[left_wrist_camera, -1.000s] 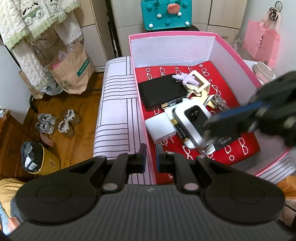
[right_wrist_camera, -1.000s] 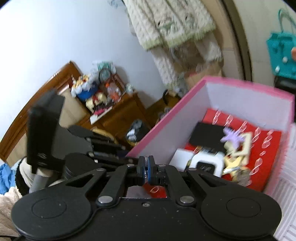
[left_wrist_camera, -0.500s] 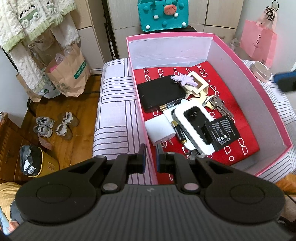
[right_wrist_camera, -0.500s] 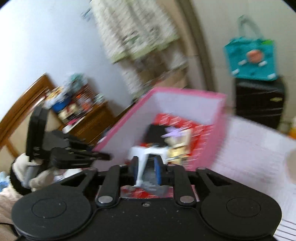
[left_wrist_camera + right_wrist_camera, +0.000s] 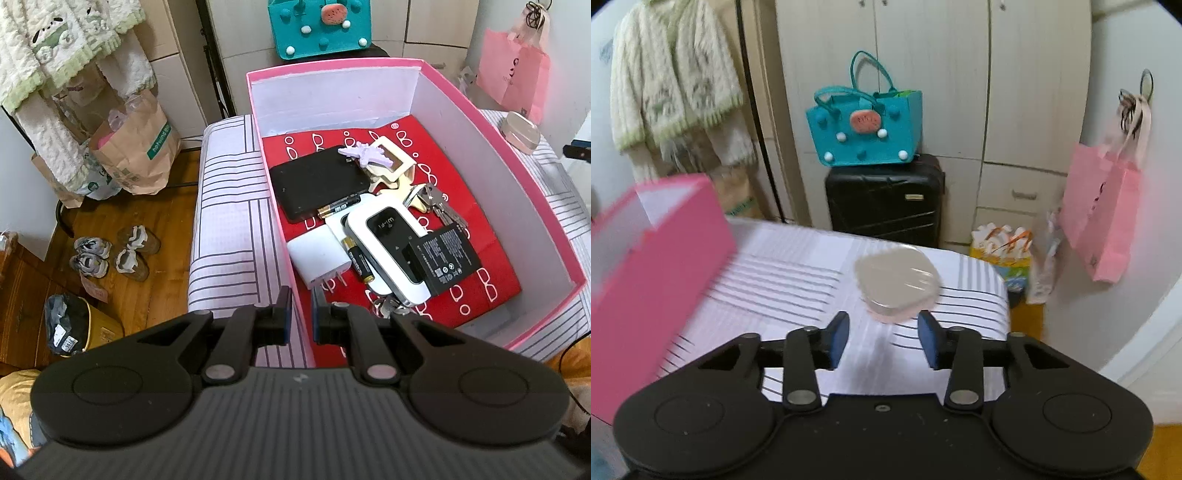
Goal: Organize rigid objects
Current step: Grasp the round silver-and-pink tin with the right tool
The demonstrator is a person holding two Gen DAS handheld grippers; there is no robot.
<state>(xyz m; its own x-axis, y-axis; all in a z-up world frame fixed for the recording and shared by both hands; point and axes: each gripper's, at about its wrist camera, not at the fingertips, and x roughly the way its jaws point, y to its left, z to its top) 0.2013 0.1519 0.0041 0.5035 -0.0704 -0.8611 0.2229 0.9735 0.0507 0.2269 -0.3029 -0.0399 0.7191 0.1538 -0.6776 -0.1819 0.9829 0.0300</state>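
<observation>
Ahead, pink box [image 5: 653,266] left of compact [image 5: 897,278]; suitcase [image 5: 884,201] behind.

Blurred, perhaps translucent pinkish case [image 5: 897,278] on bedcover [image 5: 798,280]

On the white pocket router [image 5: 388,251] in the pink box [image 5: 461,99], right of centre in my left view, I read "Wi-Fi". The brown paper bag [image 5: 136,155] at upper left carries green lettering, too small to read. The black battery [image 5: 445,258] has print I cannot read.
</observation>
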